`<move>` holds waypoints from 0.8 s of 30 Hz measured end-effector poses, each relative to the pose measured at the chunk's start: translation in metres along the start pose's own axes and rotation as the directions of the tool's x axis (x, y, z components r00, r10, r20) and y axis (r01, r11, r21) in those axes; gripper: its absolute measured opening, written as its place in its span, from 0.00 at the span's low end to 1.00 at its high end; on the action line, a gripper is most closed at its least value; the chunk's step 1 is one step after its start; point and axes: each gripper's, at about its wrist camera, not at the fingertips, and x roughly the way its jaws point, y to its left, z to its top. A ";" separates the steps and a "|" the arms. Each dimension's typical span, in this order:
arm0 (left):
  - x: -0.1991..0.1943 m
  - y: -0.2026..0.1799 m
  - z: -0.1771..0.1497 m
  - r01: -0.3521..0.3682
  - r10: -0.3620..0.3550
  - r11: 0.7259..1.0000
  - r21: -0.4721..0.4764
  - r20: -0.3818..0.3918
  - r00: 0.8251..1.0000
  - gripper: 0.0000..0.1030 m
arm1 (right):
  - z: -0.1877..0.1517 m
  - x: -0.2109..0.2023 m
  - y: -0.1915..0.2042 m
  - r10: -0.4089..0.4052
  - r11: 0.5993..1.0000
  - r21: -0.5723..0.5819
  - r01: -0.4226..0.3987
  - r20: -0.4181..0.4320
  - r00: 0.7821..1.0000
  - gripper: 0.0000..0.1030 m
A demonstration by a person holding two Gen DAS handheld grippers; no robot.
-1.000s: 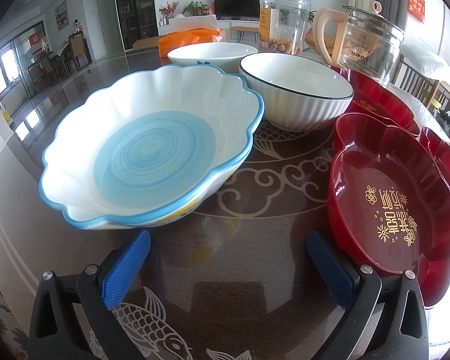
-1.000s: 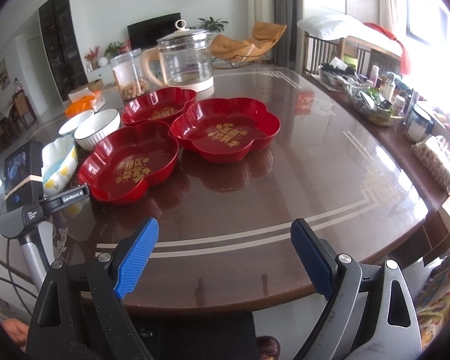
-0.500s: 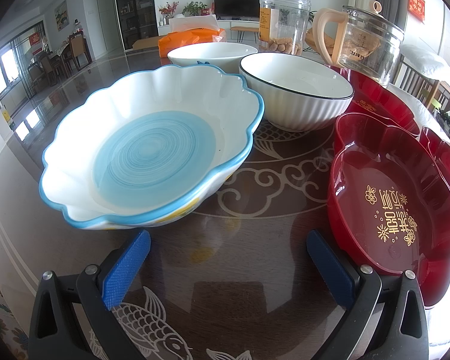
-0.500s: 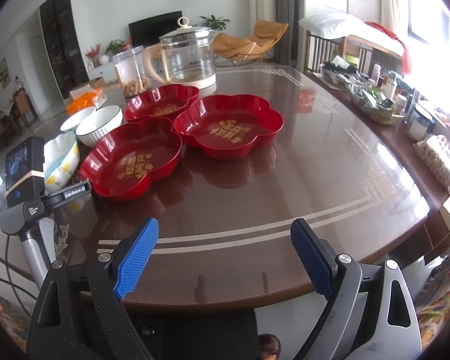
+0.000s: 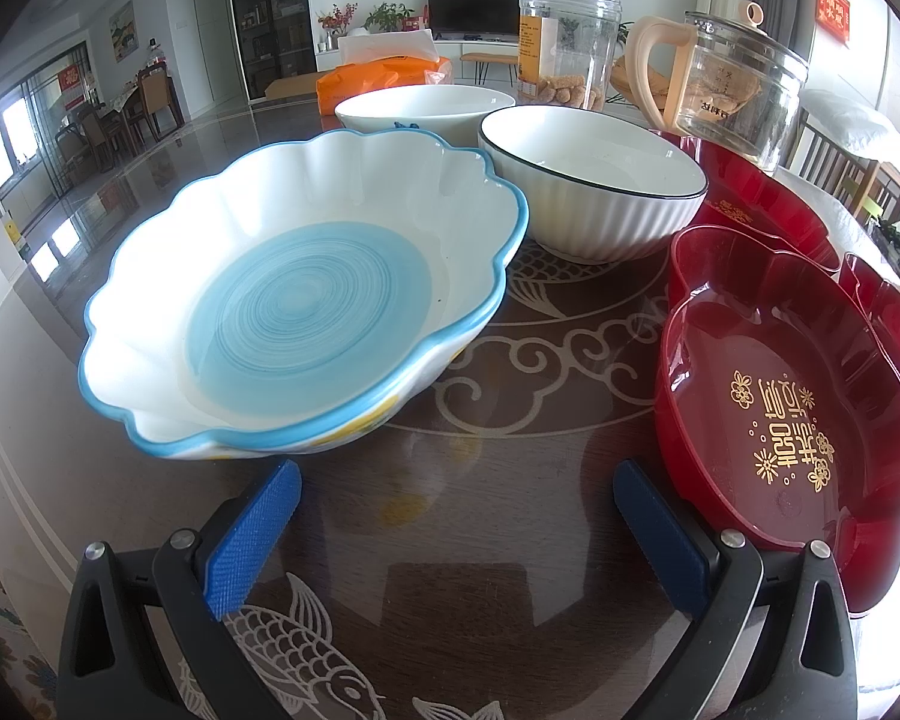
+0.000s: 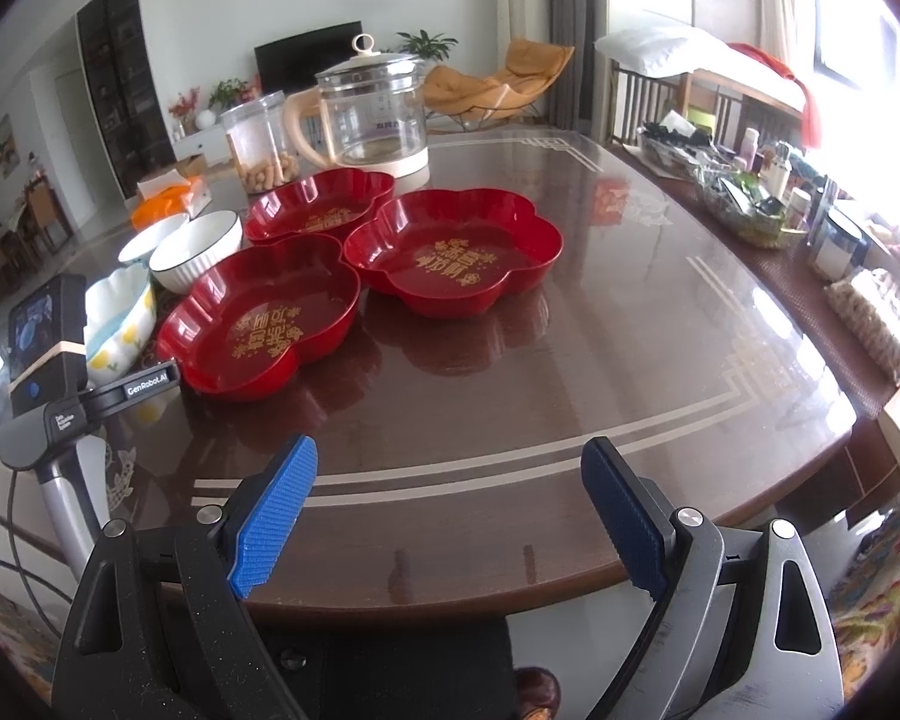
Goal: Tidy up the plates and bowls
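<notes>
Scalloped bowl, white with a blue rim and a blue spiral centre, sitting left of centre in the left wrist view, resting on the dark glossy table. Just behind it, upper centre, a ribbed white bowl with a dark rim, and behind that a plain white bowl, close beside it. On the right edge of the frame, a red flower-shaped plate with gold lettering, near the scalloped bowl but apart from it, with two more red plates crowding behind it.

Over to the right wrist view: three red plates clustered at centre, the nearest red plate at centre left, touching or nearly touching a second red plate to its right, and a third red plate behind them. Bowls strung along the left edge of the frame.

Left gripper low in the frame, jaws spread wide and grasping nothing, blue pads just short of the scalloped bowl's rim. Right gripper at the bottom of its frame, jaws likewise released and holding nothing, over the table's near edge, well apart from the plates.

Further back, upper centre: glass kettle with a cream handle, and beside it a clear jar with snacks at the bottom. Orange tissue pack behind the plain bowl.
</notes>
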 end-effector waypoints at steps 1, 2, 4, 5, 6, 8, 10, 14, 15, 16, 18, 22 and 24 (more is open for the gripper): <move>0.000 0.000 0.000 0.000 0.000 1.000 0.000 0.000 1.000 1.00 | 0.000 0.000 -0.001 -0.002 1.000 0.003 0.002 -0.001 1.000 0.89; 0.000 0.000 0.000 0.000 0.000 1.000 0.000 0.000 1.000 1.00 | 0.000 0.000 -0.002 -0.003 1.000 0.006 0.003 -0.002 1.000 0.89; 0.000 0.000 0.000 0.000 0.000 1.000 0.000 0.000 1.000 1.00 | 0.000 0.001 -0.003 -0.004 1.000 0.009 0.004 -0.003 1.000 0.89; 0.000 0.000 0.000 0.000 0.000 1.000 0.000 0.000 1.000 1.00 | 0.000 0.001 -0.003 -0.003 1.000 0.011 0.003 -0.004 1.000 0.89; 0.000 0.000 0.000 0.000 0.000 1.000 0.000 0.000 1.000 1.00 | 0.000 0.001 -0.003 -0.001 1.000 0.011 0.001 -0.005 1.000 0.89; 0.000 0.000 0.000 0.000 0.000 1.000 0.000 0.000 1.000 1.00 | -0.001 0.001 -0.002 0.002 1.000 0.009 -0.002 -0.006 1.000 0.89; 0.000 0.000 0.000 0.000 0.000 1.000 0.000 0.000 1.000 1.00 | 0.000 -0.001 -0.003 0.001 1.000 0.011 -0.001 0.000 1.000 0.89; 0.000 0.000 0.000 0.000 0.000 1.000 0.000 0.000 1.000 1.00 | 0.001 -0.003 -0.007 -0.007 1.000 0.022 0.007 0.006 1.000 0.89; 0.000 0.000 0.000 0.000 0.000 1.000 0.000 0.000 1.000 1.00 | 0.001 -0.003 -0.008 -0.008 1.000 0.024 0.008 0.007 1.000 0.89; 0.000 0.000 0.000 0.000 0.000 1.000 0.000 0.000 1.000 1.00 | 0.001 -0.003 -0.008 -0.010 1.000 0.024 0.010 0.007 1.000 0.89; 0.000 0.000 0.000 0.000 0.000 1.000 0.000 0.000 1.000 1.00 | 0.000 -0.002 -0.008 -0.009 1.000 0.025 0.009 0.004 1.000 0.89; 0.000 0.000 0.000 0.000 0.000 1.000 0.000 0.000 1.000 1.00 | -0.001 -0.001 -0.007 -0.003 1.000 0.024 0.003 0.000 1.000 0.89; 0.000 0.000 0.000 0.000 0.000 1.000 0.000 0.000 1.000 1.00 | -0.001 -0.001 -0.006 -0.003 1.000 0.019 0.003 0.000 1.000 0.89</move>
